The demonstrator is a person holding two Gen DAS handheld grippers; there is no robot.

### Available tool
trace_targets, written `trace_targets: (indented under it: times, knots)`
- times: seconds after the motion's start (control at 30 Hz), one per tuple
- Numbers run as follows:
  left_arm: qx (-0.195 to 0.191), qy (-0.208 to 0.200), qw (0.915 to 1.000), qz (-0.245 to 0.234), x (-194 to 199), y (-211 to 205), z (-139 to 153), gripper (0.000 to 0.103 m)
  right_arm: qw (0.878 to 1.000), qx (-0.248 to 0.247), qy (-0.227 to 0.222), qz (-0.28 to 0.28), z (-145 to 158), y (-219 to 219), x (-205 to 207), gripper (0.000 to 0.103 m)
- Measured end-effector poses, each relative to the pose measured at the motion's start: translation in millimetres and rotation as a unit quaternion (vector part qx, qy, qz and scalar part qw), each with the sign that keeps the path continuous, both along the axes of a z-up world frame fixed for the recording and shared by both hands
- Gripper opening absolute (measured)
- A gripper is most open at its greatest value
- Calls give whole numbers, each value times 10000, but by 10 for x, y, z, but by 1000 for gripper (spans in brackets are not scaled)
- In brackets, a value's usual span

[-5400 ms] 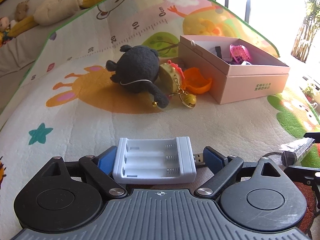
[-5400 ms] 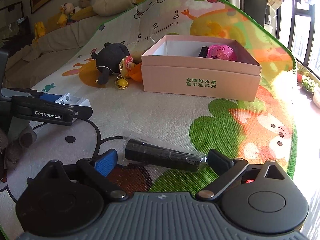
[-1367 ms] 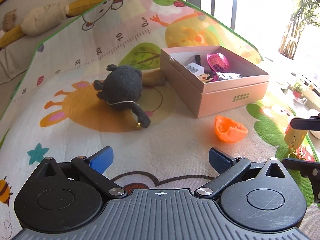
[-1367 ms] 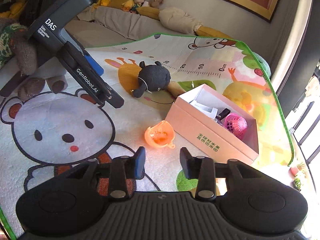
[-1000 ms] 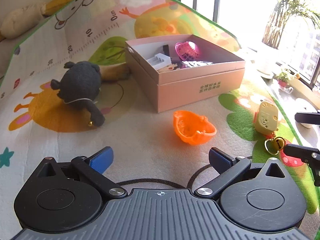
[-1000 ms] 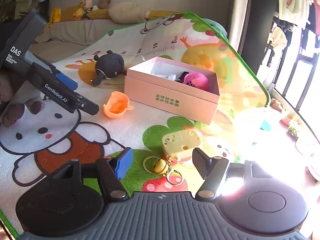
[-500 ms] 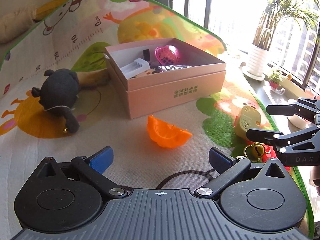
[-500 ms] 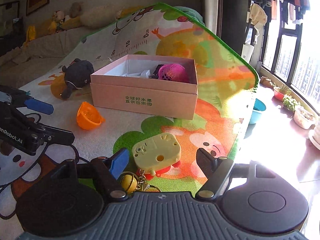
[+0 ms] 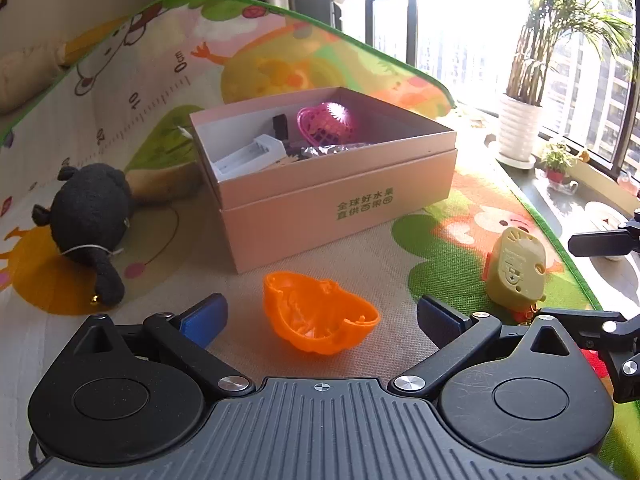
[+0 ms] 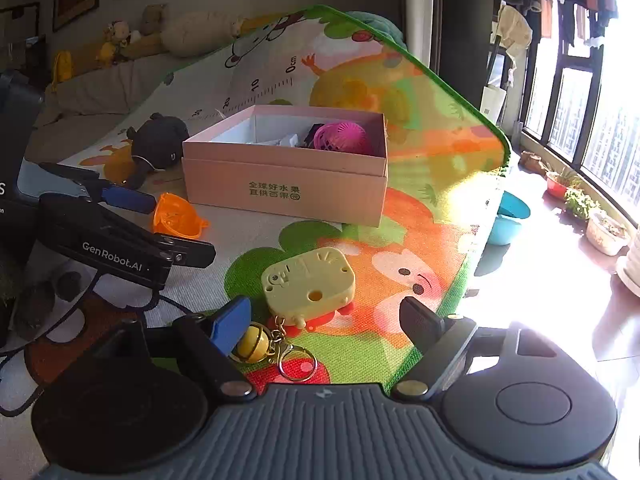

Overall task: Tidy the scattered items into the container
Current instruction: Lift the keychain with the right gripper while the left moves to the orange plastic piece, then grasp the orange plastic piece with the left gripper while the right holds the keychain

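Pink cardboard box [image 9: 340, 200] already holds several items, while an orange plastic shell [image 9: 318, 312], yellow keychain toy [image 10: 308, 282] and black plush [image 9: 90, 216] wait between or beyond both empty grippers, the left gripper [image 9: 320, 316] spread wide and the right gripper [image 10: 326, 320] opening.

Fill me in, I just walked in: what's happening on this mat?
A person with a gripper in each hand is tidying toys into the pink box. The left gripper is open around the orange cup, not yet gripping. The right gripper has its jaws opening around the yellow keychain toy, which lies on the mat. The black plush lies beside the box. A pink ball is already inside.
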State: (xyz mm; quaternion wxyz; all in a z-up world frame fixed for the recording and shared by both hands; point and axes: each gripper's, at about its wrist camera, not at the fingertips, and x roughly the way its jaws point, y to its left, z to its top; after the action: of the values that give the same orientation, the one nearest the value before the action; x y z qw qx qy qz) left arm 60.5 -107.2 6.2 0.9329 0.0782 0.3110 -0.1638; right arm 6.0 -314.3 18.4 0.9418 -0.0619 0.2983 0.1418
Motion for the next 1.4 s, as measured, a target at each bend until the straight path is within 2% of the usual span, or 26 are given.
trace_targets:
  times: [0.3,0.5,0.6,0.73,0.87,1.0,1.23,1.4]
  knots:
    - [-13,-124,9989,455,-19,296,40,103,9977,356,381,435,-62,224,21,83]
    - [-500,-4,9956,797,-100,610,107,103,9905,570,370,1199,14,562,20,84]
    - [-640,-7,9949,783,-178,666,115,103,9881,446,194,1456,81,665,-71,84]
    - [-730,41,9949,702,-251,668,69,103,9931,123,-29,1168,154,636,-143,84]
    - [-801,32,9943,703,-287,667,9,103,9983,-201,-150,523,159,577,-131,86]
    - [-881,-55,9935,721,-324,691,8,103,9995,-311,-20,-23,102,551,20,86]
    - [-1067,-103,9913,765,-355,749,8,103,9978,-629,217,28,-14,531,86,86]
    - [-1110,-53,9908,767,-336,759,1,103,9939,-1075,46,-231,-50,374,-9,88]
